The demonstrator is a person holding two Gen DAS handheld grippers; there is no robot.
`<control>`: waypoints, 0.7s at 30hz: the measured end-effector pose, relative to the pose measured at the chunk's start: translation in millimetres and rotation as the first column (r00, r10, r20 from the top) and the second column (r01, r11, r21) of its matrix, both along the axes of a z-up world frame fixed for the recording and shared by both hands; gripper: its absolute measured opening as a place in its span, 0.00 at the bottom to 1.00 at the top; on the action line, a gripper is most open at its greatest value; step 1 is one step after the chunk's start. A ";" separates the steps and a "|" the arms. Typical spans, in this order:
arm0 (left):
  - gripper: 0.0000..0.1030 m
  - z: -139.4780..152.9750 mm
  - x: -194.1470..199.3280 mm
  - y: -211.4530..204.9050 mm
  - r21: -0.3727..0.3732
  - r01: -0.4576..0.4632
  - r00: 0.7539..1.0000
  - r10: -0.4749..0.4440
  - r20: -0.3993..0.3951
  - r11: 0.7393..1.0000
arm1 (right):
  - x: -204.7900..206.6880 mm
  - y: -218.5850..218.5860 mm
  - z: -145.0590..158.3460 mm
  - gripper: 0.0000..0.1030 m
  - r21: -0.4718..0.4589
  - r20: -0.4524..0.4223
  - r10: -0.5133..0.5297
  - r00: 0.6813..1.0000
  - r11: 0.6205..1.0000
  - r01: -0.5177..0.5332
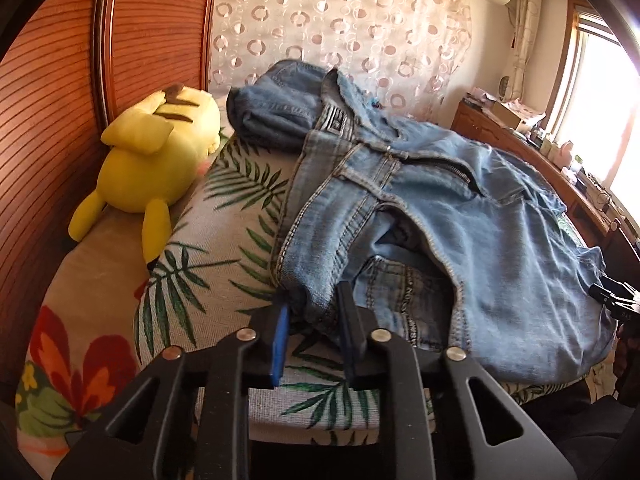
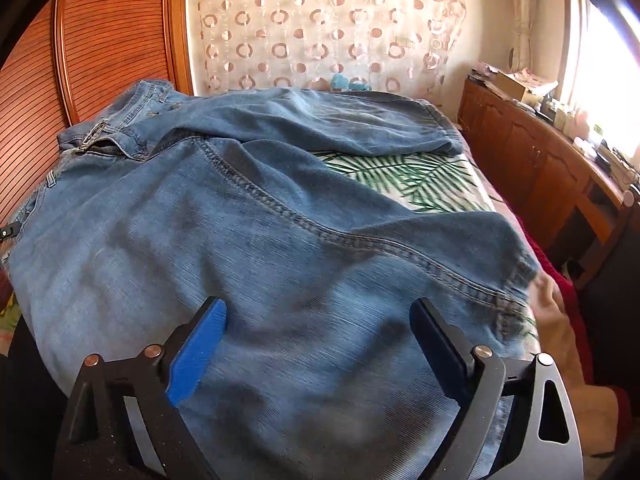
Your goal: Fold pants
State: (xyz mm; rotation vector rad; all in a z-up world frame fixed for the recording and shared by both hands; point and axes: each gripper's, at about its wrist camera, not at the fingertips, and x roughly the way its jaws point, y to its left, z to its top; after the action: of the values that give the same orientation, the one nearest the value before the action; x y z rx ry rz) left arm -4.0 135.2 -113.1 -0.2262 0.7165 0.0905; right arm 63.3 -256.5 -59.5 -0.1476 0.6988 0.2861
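Light blue jeans (image 1: 460, 216) lie crumpled across the leaf-print bedspread (image 1: 224, 248), fly unzipped, waistband toward the left. My left gripper (image 1: 313, 307) sits at the near left corner of the waist, its blue pads (image 1: 280, 332) narrow and pressed on a bunched fold of denim. In the right wrist view one jeans leg (image 2: 248, 240) spreads wide in front and the other leg (image 2: 340, 120) runs across the far side. My right gripper (image 2: 318, 306) stands wide open over the near leg, fabric lying under it and untouched by the pads (image 2: 196, 352). Its tip shows in the left wrist view (image 1: 614, 300).
A yellow plush toy (image 1: 156, 160) lies against the ribbed wooden headboard (image 1: 60, 100) at left. A darker denim bundle (image 1: 276, 104) sits at the back by the ring-pattern curtain (image 1: 340, 20). A cluttered wooden cabinet (image 2: 532, 160) runs under the window at right. Red cloth (image 2: 560, 292) hangs off the bed's right edge.
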 end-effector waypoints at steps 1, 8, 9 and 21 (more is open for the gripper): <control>0.20 4.2 -0.9 -1.1 0.004 0.002 1.000 -0.002 0.011 1.000 | -1.8 -4.0 1.3 0.89 0.000 0.002 -0.007 1.000 1.000 0.007; 0.20 21.3 -5.5 -4.6 -0.001 0.016 0.998 -0.016 0.061 1.000 | -15.6 -36.8 7.9 0.88 -0.013 0.017 -0.074 0.997 0.997 0.074; 0.20 21.2 -4.9 -5.9 0.004 0.016 0.998 -0.016 0.061 1.000 | -17.3 -40.8 7.6 0.87 -0.018 0.017 -0.083 0.996 0.996 0.083; 0.17 14.9 6.4 -6.5 0.025 0.002 1.000 -0.003 0.030 1.000 | -27.8 -73.9 1.6 0.70 0.027 -0.046 -0.156 0.987 0.987 0.158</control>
State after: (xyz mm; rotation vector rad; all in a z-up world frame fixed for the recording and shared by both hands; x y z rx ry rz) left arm 2.4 128.8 -98.2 -0.2027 0.6853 0.0936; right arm 35.5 -330.4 -57.8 -0.0563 0.7451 0.1495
